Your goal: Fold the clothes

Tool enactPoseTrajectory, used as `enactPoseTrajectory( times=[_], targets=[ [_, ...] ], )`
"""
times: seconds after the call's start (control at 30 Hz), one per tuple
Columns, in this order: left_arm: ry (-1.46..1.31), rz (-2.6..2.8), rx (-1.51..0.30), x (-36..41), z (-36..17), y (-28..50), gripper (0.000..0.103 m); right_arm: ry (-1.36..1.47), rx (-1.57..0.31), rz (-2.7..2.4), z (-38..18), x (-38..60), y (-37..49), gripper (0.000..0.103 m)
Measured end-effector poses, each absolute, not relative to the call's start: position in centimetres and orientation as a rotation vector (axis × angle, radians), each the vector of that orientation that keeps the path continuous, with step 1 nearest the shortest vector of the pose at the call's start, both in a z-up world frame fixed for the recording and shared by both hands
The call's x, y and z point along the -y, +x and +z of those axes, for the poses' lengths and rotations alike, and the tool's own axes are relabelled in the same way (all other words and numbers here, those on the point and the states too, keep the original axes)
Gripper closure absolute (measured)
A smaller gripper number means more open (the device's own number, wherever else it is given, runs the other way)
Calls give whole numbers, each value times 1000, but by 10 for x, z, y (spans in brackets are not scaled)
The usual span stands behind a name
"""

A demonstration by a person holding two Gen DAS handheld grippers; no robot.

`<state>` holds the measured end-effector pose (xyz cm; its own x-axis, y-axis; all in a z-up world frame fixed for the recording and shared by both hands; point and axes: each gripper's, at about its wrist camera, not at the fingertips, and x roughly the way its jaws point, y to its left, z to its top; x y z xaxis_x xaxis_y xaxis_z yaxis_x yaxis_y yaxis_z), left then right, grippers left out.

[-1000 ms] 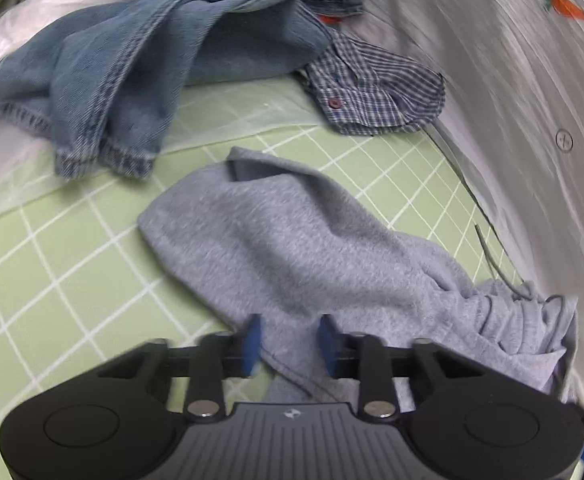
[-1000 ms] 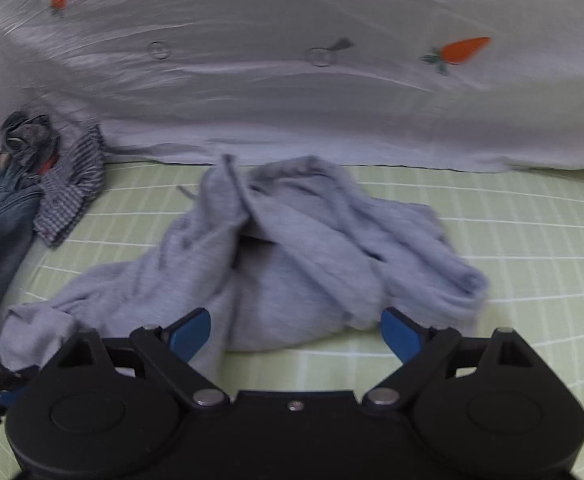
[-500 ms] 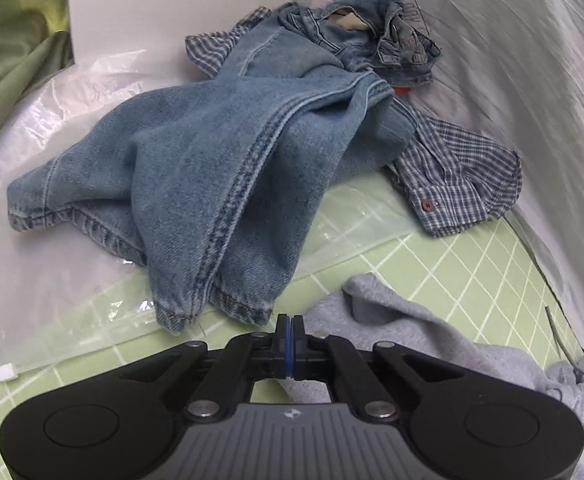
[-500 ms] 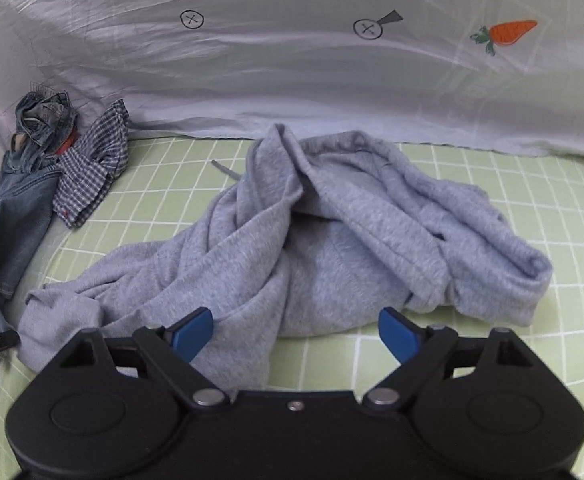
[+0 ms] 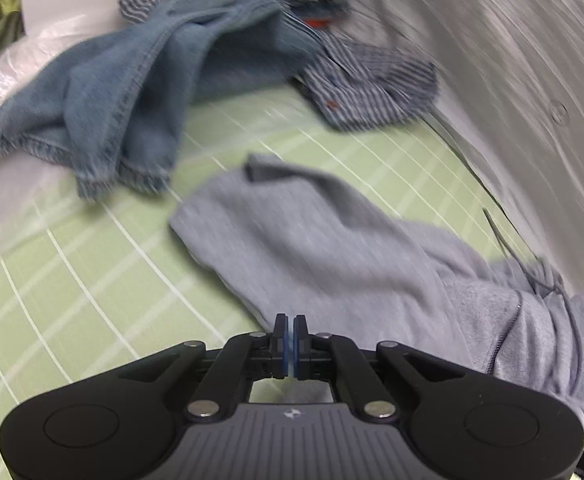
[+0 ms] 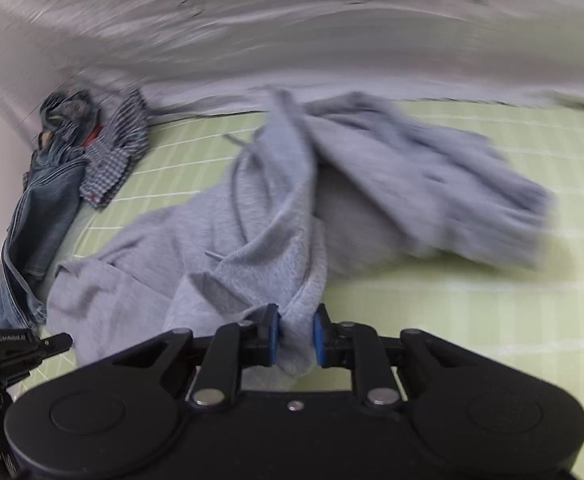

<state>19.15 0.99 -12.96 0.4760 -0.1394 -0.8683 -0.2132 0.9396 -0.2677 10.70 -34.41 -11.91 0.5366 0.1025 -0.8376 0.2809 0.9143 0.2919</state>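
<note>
A crumpled grey hoodie lies on the green gridded mat. Its drawstring and zip edge show at the right. My left gripper is shut at the hoodie's near hem, which runs straight into its tips, so a thin edge seems pinched there. In the right wrist view the same hoodie spreads across the middle. My right gripper has its jaws closing on a bunched fold of it, and the blue pads press the cloth from both sides. The left gripper's black body pokes in at the left edge.
Blue jeans and a checked shirt are heaped at the mat's far corner, seen also as jeans and shirt. A white carrot-print sheet rises behind. Clear plastic covers the left edge.
The right jaws went from wide open to closed on a hoodie fold as the gripper came down to the cloth. The left jaws closed on the hem, swung toward the jeans, then back.
</note>
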Motion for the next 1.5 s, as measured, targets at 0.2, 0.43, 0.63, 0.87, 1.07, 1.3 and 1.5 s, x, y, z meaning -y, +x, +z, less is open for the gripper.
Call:
enactPoseTrajectory(
  times=[0.2,0.43,0.63,0.87,1.07,1.3,1.5],
  targets=[
    [-309,-32,-1135,26,-134,170,97,315,-1068,-275,-127,390,15,103],
    [-165,-38,-1182,58,-134,143,93,339,-1015,-407,-120,420,-47,94],
    [-110,-86,-1191,69,-130,120,69,317,-962,-307,-116,395,-26,47],
    [-43,-92,-1214,85,-140,101,55,329,-977,-247,-130,392,-16,101],
    [5,-89,-1227,102,-146,103,35,333,-886,-298,-107,422,-46,103],
    [47,-83,-1219,115,-151,98,27,180,-749,-554,-75,478,-82,103],
    [38,-57,-1221,119,-154,100,19,237,-744,-611,-62,546,-95,95]
  ],
)
